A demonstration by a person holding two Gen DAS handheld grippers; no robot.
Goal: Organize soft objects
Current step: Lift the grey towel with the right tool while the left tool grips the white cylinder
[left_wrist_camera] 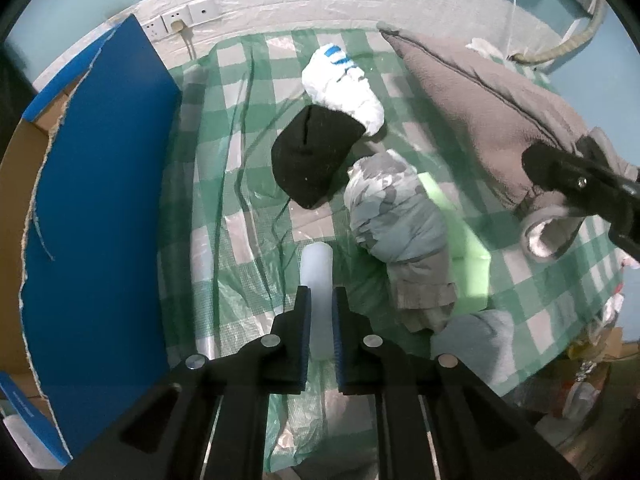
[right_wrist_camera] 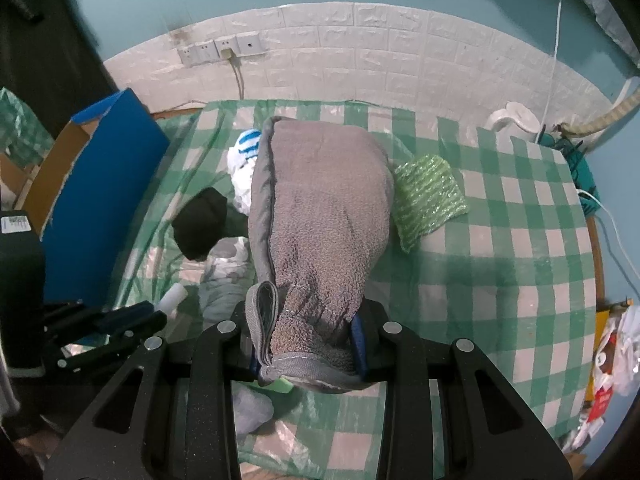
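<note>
My left gripper (left_wrist_camera: 320,300) is shut on a white foam cylinder (left_wrist_camera: 317,276) held low over the green checked cloth (left_wrist_camera: 256,184). My right gripper (right_wrist_camera: 306,344) is shut on the corner of a grey towel-like cushion (right_wrist_camera: 320,208), lifted off the table; it also shows in the left wrist view (left_wrist_camera: 480,112). On the cloth lie a black beanie (left_wrist_camera: 312,156), a white sock with blue stripes (left_wrist_camera: 344,84), a grey-blue bundled garment (left_wrist_camera: 396,216) and a green foam block (left_wrist_camera: 472,256). A green bubble-wrap pad (right_wrist_camera: 428,196) lies to the right of the cushion.
An open blue cardboard box (left_wrist_camera: 96,184) stands at the table's left edge. A white brick wall with sockets (right_wrist_camera: 224,48) is behind. A grey cloth (left_wrist_camera: 476,340) lies at the near edge. Bags and clutter (right_wrist_camera: 612,352) sit off the right edge.
</note>
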